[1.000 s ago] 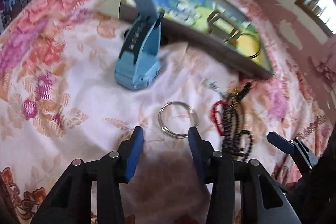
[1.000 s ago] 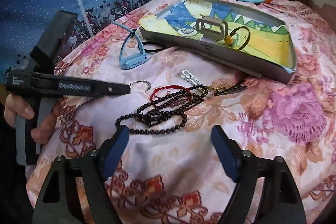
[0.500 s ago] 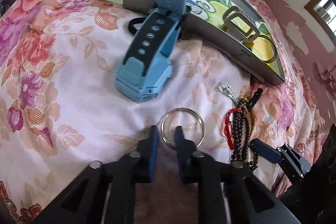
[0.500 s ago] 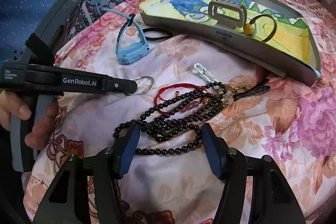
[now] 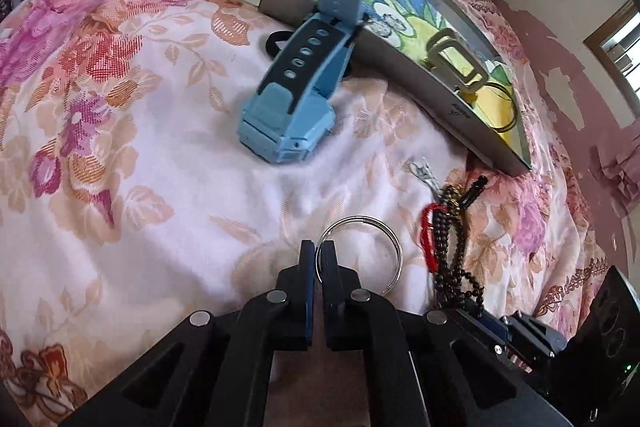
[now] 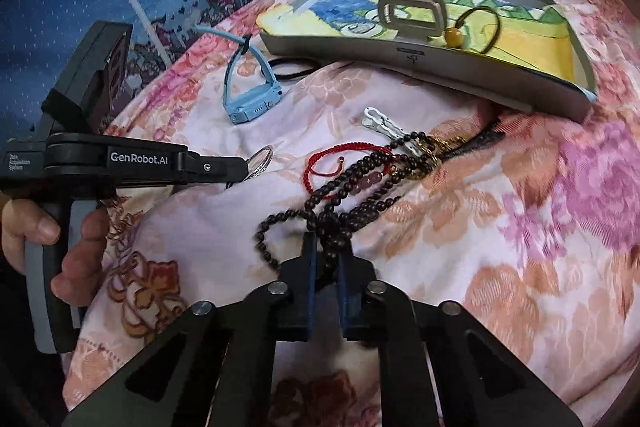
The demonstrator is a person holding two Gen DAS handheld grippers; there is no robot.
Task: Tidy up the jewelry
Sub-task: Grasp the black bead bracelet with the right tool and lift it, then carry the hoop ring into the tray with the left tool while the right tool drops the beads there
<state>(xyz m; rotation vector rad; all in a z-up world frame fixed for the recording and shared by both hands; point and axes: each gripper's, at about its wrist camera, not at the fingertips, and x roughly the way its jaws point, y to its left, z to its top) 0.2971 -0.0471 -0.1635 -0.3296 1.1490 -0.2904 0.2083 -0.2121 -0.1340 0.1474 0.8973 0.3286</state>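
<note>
A steel ring sits pinched at its left rim between the closed fingers of the left gripper, low over a flowered bedspread; the right gripper has its fingers clamped on a strand of the dark beads heaped near the middle of the bed. Whether either piece is clear of the cloth cannot be told. Tangled with the beads lie a red cord, a white clip and, to the right, a dark tassel. Farther off, to the left, a blue watch stands on its face with its strap looped upward, a black band just behind it. At the far side rests the tray, lined with a bright cartoon print and so far holding only a grey buckle and a thin loop with a yellow bead. A person's hand grips the left tool's handle at the near left edge. Judged from this layout, the sorting is at an early stage: two pieces are in the tray, two more are in grip, and the watch, band, cord, clip and tassel are untouched on the bed. The knot of beads and cord looks likely to drag its neighbours along when lifted
</note>
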